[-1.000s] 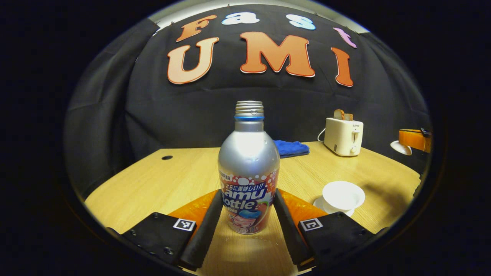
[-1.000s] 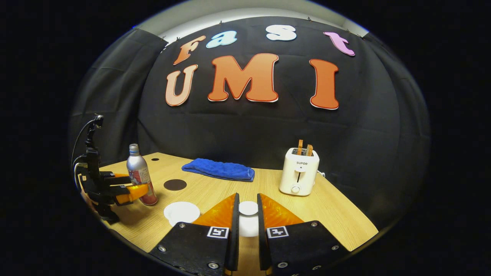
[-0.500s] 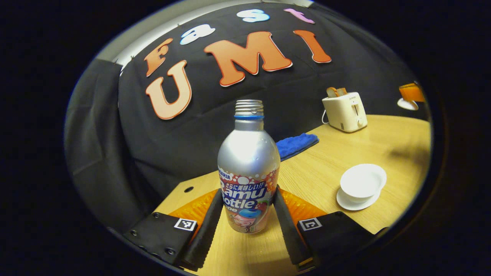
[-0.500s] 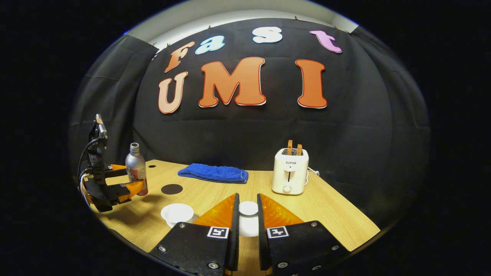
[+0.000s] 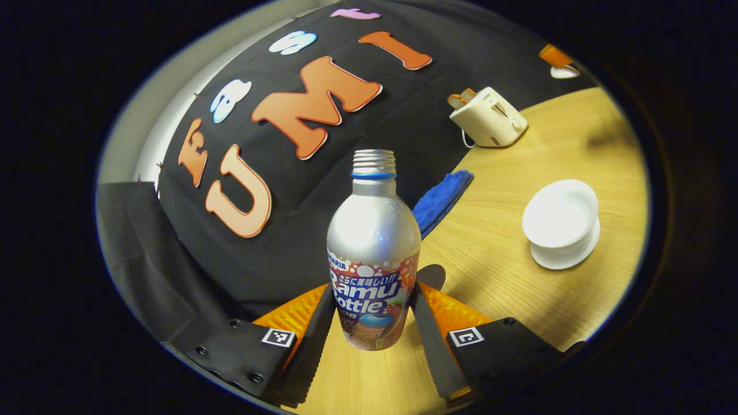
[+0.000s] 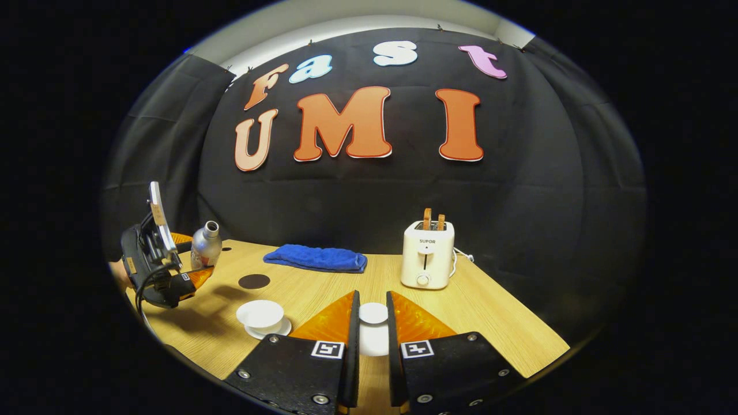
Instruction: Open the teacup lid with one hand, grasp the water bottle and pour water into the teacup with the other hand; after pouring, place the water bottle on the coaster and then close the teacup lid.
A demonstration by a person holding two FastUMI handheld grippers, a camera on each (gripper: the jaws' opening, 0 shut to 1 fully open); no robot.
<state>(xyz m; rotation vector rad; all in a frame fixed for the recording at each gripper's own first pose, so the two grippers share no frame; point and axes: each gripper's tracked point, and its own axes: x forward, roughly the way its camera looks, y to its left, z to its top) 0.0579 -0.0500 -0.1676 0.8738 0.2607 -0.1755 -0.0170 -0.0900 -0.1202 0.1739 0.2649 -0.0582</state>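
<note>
silver aluminium makes up the water bottle (image 5: 373, 253), which is clamped low on its printed label between both fingers (image 5: 314, 331) of the left gripper (image 5: 373, 340); the gripper is closed to the bottle's width. the cap is off and the threaded neck is bare. in the left gripper view the table (image 5: 501, 242) is seen tilted, sloping up toward 1 o'clock, and table surface can be seen beneath the bottle's base. in the right gripper view the bottle (image 6: 206, 246) is seen at 9 o'clock, held by the left gripper (image 6: 193, 271) above the table (image 6: 507, 328) and leaned with its mouth toward the middle of the table.

the teacup (image 5: 561, 214) is set on its white saucer (image 5: 568, 256) at 3 o'clock in the left gripper view, open, with a plain white inside; whether it holds water cannot be told. in the right gripper view the teacup (image 6: 260, 314) stands at 8 o'clock, near the held bottle. the dark round coaster (image 6: 254, 281) lies bare on the table, between the teacup and the blue cloth (image 6: 315, 259).

the white teacup lid (image 6: 373, 314) is pinched by the right gripper (image 6: 372, 340), its fingers closed almost together on the lid's knob and the lid lifted off the cup.

a cream toaster (image 6: 427, 262) with two slices of toast is placed at the back of the table.
</note>
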